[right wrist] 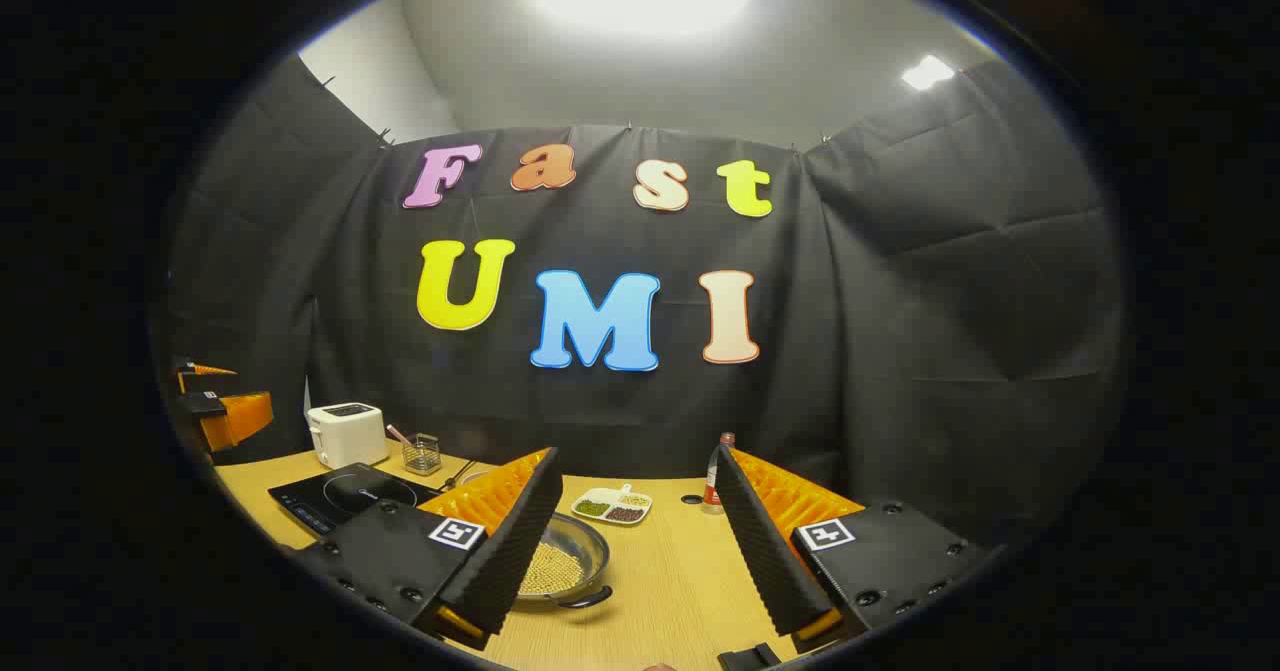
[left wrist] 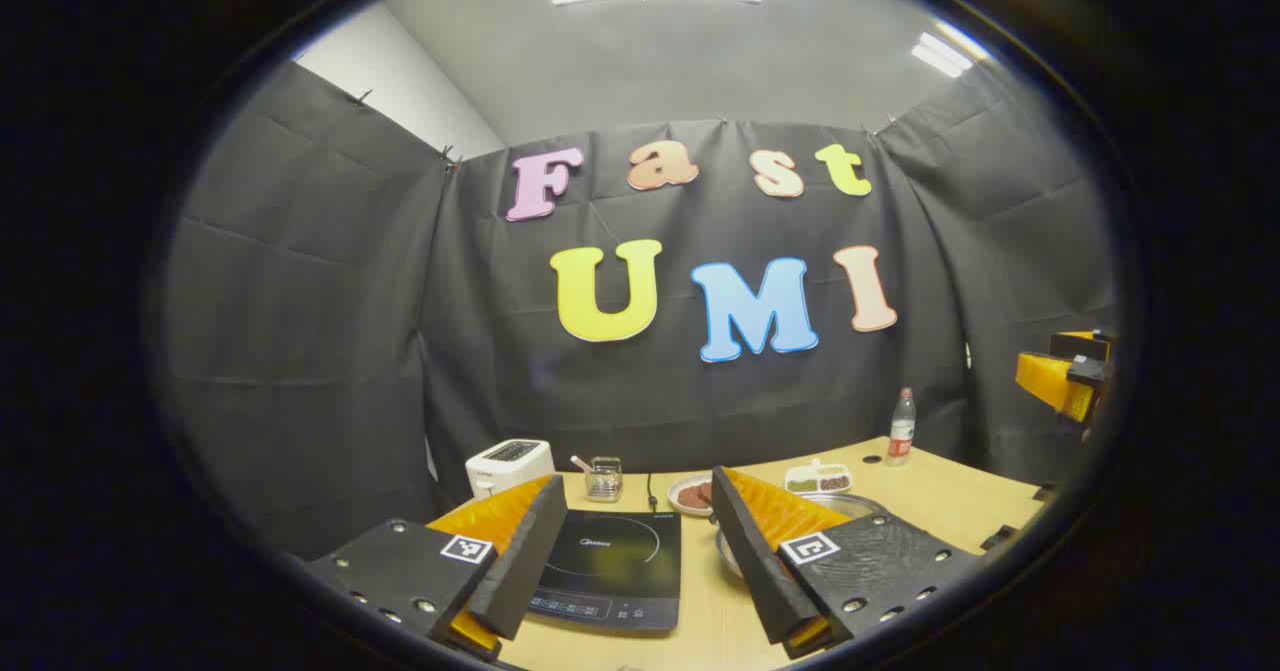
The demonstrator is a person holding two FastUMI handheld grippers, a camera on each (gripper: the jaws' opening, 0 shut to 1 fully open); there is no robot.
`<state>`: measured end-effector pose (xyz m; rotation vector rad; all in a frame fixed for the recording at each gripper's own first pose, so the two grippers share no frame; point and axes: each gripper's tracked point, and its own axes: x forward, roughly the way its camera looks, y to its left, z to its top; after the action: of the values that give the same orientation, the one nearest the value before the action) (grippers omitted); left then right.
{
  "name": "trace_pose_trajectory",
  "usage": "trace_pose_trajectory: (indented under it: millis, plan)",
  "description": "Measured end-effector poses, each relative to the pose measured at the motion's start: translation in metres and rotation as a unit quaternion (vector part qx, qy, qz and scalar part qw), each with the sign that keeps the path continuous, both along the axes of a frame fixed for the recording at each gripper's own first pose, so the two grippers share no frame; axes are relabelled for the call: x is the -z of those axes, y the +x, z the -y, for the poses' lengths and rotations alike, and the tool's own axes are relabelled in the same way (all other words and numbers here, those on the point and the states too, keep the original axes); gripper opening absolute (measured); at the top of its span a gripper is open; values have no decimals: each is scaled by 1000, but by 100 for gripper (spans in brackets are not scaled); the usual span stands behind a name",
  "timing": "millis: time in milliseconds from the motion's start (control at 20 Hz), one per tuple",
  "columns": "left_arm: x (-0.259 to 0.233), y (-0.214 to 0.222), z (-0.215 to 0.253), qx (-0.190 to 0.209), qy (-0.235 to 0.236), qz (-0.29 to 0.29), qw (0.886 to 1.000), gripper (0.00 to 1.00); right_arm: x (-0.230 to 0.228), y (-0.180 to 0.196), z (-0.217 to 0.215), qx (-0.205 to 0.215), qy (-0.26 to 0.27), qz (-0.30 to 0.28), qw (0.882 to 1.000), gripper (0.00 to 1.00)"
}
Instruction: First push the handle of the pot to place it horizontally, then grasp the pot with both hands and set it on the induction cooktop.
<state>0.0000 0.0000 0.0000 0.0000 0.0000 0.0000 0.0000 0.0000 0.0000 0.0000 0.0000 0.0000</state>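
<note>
- left hand-held gripper (left wrist: 635, 551): fingers spread wide, holding nothing, raised above the table (left wrist: 950, 506), over the near edge of the induction cooktop (left wrist: 612, 566)
- right hand-held gripper (right wrist: 640, 551): also spread wide, released, touching nothing
- pot (right wrist: 565, 566): steel, sits on the table right of the cooktop, filled with pale beans; dark handle (right wrist: 590, 599) at its near rim, lying about level
- pot partly hidden behind the right hand-held gripper's left finger (right wrist: 515, 541)
- far side: toaster (right wrist: 346, 433), divided dish (right wrist: 612, 506), bottle (right wrist: 712, 476)
</note>
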Motion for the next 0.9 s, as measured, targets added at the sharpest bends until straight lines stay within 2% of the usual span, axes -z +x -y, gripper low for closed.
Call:
trace_pose_trajectory:
  millis: [900]
  plan:
    - [-4,3,-9,-2,9,9,1000,87,5,11,-8,-2,14,-15,1000,96]
